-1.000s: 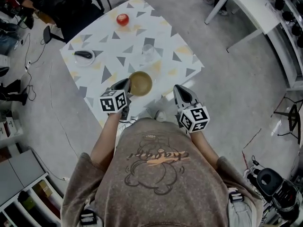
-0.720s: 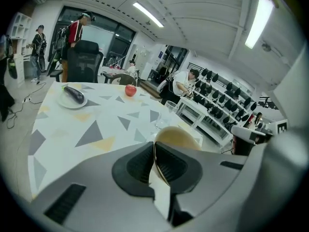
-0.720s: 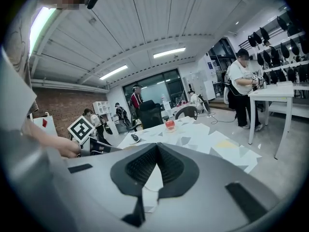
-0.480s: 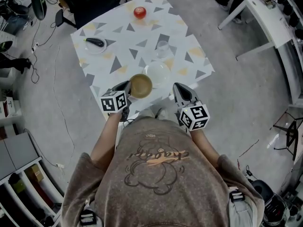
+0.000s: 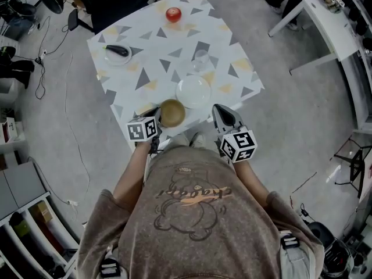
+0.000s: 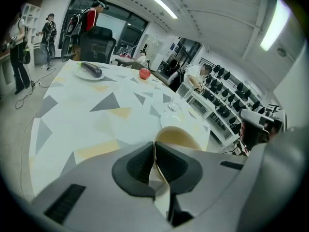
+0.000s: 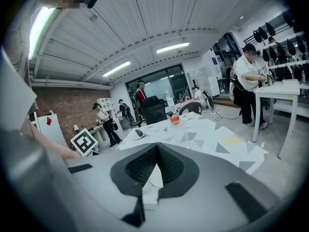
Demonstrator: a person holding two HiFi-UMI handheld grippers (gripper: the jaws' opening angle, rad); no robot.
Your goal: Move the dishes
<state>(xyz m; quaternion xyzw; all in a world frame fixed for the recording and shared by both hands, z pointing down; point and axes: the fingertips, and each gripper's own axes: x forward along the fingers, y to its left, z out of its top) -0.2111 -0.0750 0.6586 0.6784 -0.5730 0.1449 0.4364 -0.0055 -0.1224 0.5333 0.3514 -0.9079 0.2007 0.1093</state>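
Note:
An olive-brown bowl [image 5: 172, 113] hangs over the near edge of the triangle-patterned table [image 5: 152, 44]. My left gripper [image 5: 157, 115] is shut on its rim. In the left gripper view the jaws [image 6: 154, 146] pinch the thin rim, with the bowl [image 6: 177, 137] just beyond them. A white plate [image 5: 193, 91] lies on the table right behind the bowl, and a clear glass [image 5: 200, 60] stands beyond it. My right gripper [image 5: 221, 114] hovers at the table's near edge, right of the bowl. It is shut with nothing in it [image 7: 155, 149].
A red apple [image 5: 172, 14] sits on a small dish at the far side. An eggplant [image 5: 118, 52] lies on a plate at the far left. A white desk [image 5: 322, 17] stands at the upper right, with a dark office chair beyond the table and people farther back.
My left gripper has drawn the bowl towards me and lower, off the white plate, which now shows behind it. The right gripper has barely shifted.

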